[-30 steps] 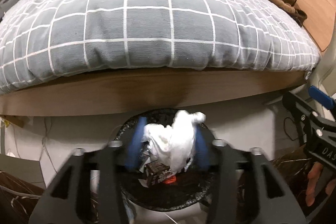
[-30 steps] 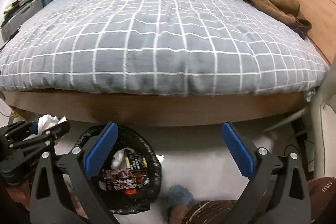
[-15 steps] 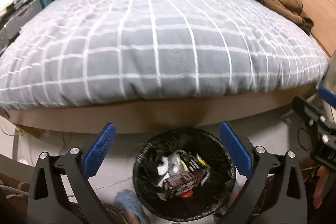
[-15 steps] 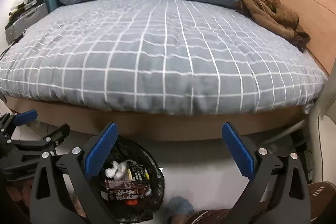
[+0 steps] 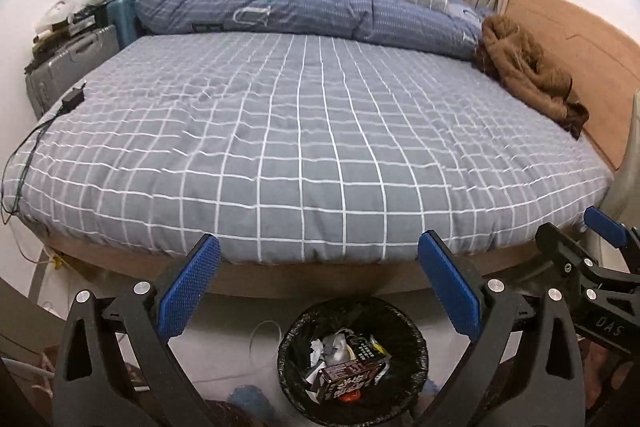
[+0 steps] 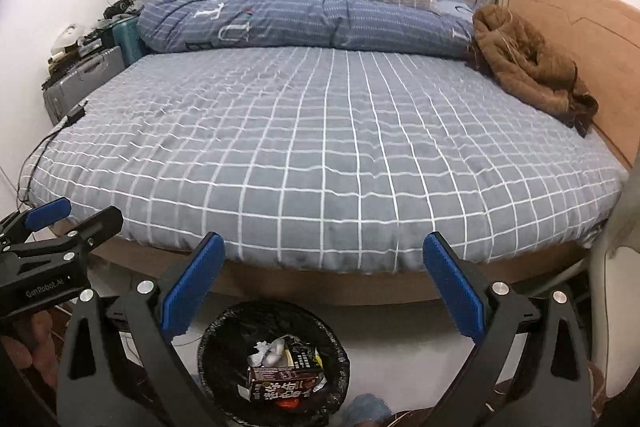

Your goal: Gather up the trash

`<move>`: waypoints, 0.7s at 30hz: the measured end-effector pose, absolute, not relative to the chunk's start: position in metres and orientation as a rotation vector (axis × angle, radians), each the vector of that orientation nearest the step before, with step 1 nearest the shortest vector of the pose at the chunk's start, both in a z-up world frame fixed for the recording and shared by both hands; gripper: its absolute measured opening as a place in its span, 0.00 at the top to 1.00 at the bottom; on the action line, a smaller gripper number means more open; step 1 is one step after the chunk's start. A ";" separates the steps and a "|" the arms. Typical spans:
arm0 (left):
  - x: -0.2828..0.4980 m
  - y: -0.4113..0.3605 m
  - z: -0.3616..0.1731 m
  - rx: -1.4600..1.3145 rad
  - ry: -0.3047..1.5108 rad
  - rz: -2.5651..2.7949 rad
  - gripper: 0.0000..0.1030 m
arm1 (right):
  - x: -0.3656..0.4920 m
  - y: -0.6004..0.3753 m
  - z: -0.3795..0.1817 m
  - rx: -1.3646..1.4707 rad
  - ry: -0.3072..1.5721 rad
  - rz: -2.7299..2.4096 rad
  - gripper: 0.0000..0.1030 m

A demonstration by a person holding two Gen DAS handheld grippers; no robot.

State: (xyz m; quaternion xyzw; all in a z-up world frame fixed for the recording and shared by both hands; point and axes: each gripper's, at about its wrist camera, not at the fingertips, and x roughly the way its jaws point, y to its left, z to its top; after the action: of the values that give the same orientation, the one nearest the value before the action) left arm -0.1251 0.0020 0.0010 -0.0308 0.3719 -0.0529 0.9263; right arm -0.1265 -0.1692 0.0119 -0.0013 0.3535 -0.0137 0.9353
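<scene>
A round bin with a black liner [image 5: 352, 307] stands on the floor at the foot of the bed; it also shows in the right wrist view [image 6: 276, 309]. Inside lie crumpled white tissue [image 5: 334, 343], a brown drink carton [image 5: 348, 379] and wrappers. My left gripper [image 5: 318, 291] is open and empty, raised above the bin. My right gripper [image 6: 322, 287] is open and empty, also above the bin. The right gripper shows at the left wrist view's right edge [image 5: 592, 263]; the left gripper shows at the right wrist view's left edge [image 6: 60, 227].
A bed with a grey checked cover [image 5: 312, 131] fills the view. On it lie a blue duvet [image 5: 304, 11], a brown garment [image 5: 528, 79] and a black charger with cable [image 5: 72, 101]. Suitcases [image 5: 76, 59] stand at the far left. A wooden headboard [image 5: 580, 39] runs along the right.
My left gripper opened and dropped the white tissue into the bin. Both grippers then rose, so the bed top and window came into view.
</scene>
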 end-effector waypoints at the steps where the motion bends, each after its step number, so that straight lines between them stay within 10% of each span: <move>1: -0.128 0.003 0.005 -0.071 0.755 -0.118 0.06 | -0.130 -0.167 0.016 0.001 0.719 -0.026 0.07; 21: -0.180 -0.005 0.029 -0.041 0.758 -0.173 0.06 | -0.178 -0.163 0.036 0.013 0.722 -0.035 0.07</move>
State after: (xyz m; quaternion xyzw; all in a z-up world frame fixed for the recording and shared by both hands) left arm -0.1796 -0.0047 0.0286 -0.0199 0.3694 -0.0844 0.9252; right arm -0.1780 -0.1627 0.0360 0.0064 0.3534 -0.0173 0.9353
